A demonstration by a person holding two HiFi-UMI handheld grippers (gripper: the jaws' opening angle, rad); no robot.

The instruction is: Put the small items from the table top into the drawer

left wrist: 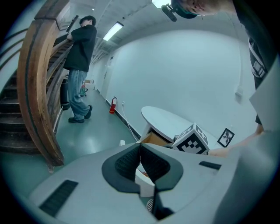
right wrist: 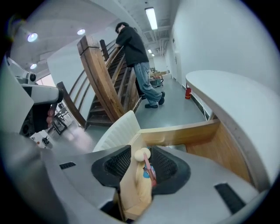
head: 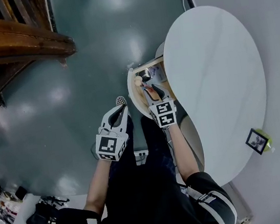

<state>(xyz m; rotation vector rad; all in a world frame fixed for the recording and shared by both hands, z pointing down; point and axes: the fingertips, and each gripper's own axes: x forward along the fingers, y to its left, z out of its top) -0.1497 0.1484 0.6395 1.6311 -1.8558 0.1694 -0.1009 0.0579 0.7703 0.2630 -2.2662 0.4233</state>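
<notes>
The wooden drawer (head: 138, 91) stands pulled out from under the white oval table (head: 217, 72). My right gripper (head: 149, 88) is at the drawer's front panel. In the right gripper view the round knob (right wrist: 142, 154) sits between the spread pads of the right gripper (right wrist: 141, 152), with a gap on the left side and a pink and blue tag beside it. A few small items (head: 148, 73) lie inside the drawer. My left gripper (head: 121, 105) hangs over the floor left of the drawer. In its own view the left gripper (left wrist: 140, 148) has its pads together and holds nothing.
A wooden staircase (head: 11, 44) rises at the upper left, with a person (left wrist: 78, 65) standing at its rail. A red fire extinguisher (left wrist: 113, 105) stands by the wall. A small framed picture (head: 258, 140) sits beside the table's near end. Clutter (head: 20, 214) lies at the lower left.
</notes>
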